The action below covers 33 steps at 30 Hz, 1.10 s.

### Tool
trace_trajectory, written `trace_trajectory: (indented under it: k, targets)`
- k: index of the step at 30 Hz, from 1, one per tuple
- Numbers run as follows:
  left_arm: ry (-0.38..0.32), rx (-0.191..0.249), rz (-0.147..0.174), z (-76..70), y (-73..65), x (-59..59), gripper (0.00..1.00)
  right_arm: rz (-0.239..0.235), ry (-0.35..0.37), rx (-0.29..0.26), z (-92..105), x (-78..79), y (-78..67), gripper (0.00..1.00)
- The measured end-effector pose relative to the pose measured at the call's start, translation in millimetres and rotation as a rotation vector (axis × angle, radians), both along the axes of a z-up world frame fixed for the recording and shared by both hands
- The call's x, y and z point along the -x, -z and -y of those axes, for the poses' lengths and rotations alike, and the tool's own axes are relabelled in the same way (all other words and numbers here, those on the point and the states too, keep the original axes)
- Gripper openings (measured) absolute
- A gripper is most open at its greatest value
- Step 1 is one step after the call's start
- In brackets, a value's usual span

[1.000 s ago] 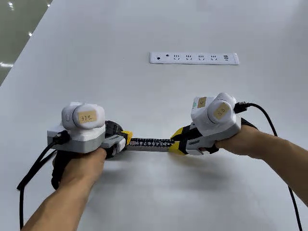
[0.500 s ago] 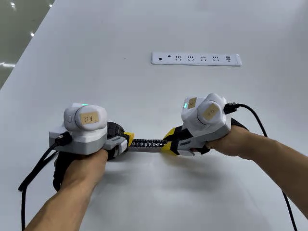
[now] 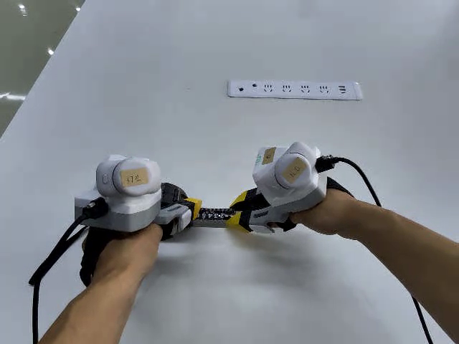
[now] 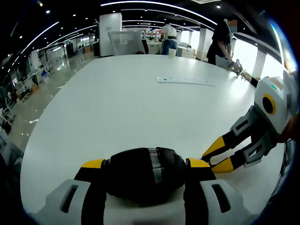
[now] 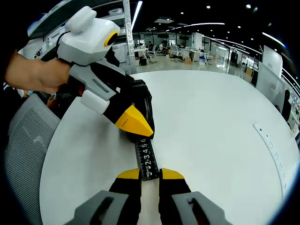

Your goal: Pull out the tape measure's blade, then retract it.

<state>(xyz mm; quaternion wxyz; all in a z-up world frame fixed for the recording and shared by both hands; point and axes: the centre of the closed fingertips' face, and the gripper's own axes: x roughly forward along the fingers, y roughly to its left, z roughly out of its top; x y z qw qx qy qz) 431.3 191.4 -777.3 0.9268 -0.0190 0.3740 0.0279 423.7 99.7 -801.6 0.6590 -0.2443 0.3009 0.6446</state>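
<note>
At the table [image 3: 215, 43], the left hand-held gripper [image 3: 188, 209] is clamping the tape measure's case [image 4: 145, 174] steady while the right hand-held gripper [image 5: 150, 174] is pinching the short exposed blade [image 5: 146, 157], likely to control its travel

Bright, even light from ceiling strips [image 4: 154, 3] falls on the white tabletop [image 3: 215, 43], leaving only soft, pale shadows in the head view. Lamp spots glint on the glossy floor [image 3: 29, 72]. A window [image 4: 244, 51] glares white in the left gripper view. Both gripper views bend strongly at the edges, curving the strips into arcs. The tape blade [image 5: 146, 157] numbers read sharp; the tape measure case [image 4: 145, 171], near the lens, looks slightly soft.
</note>
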Motion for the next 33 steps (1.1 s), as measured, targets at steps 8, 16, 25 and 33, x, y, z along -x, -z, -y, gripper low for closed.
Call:
trace_trajectory:
  k: [8,16,25,33]
  targets:
    - [0.000,0.004,-0.001,-0.7,0.1,-0.1,0.63,-0.002,-0.004,-0.014,-15.1,2.1,-0.4,0.10]
    - [0.001,0.010,-0.003,0.3,0.2,0.8,0.63,0.007,-0.011,-0.030,-28.3,3.5,-0.6,0.10]
    - [0.003,0.010,-0.007,0.1,0.8,0.1,0.63,0.006,-0.023,-0.050,-41.4,5.9,-0.8,0.10]
    - [0.002,0.010,-0.007,0.3,1.1,-0.5,0.63,0.013,-0.031,-0.056,-45.1,6.4,-1.0,0.11]
